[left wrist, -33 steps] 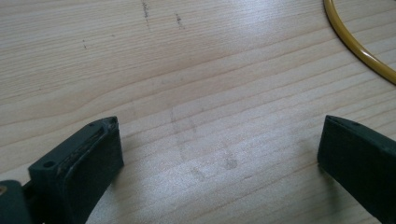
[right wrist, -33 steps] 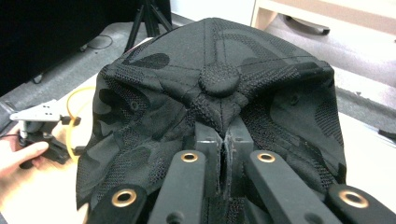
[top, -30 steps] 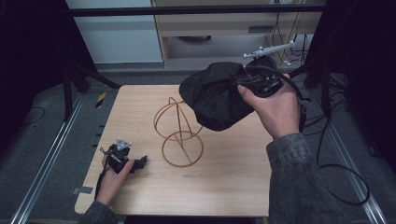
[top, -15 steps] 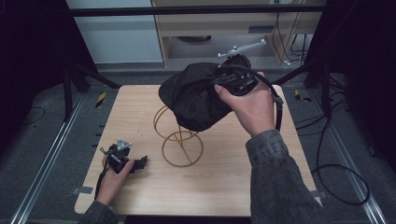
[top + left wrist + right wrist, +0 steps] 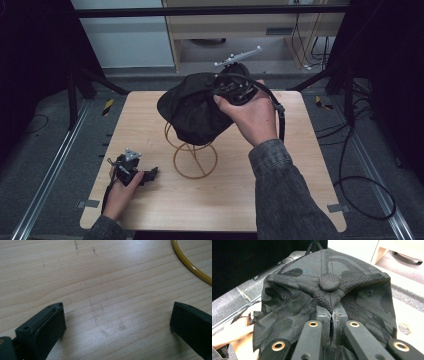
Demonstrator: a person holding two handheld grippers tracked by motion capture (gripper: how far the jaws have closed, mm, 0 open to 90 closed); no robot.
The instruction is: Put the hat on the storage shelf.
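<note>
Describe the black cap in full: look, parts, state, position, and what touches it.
The cap is black fabric with a faint camouflage pattern, stitched panels meeting at a covered top button, and small eyelets. It looks crumpled rather than full. The right gripper has its jaws shut on a fold of cloth just below the button and holds the cap in the air over the top of the yellow wire stand; whether cap and stand touch cannot be told.

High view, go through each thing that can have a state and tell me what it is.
Black cap: pinched by the right gripper, over the stand's top.
Wire stand: upright on the table.
Right gripper: shut on the cap's fabric.
Left gripper: open, nothing between its fingers, low over the table.
</note>
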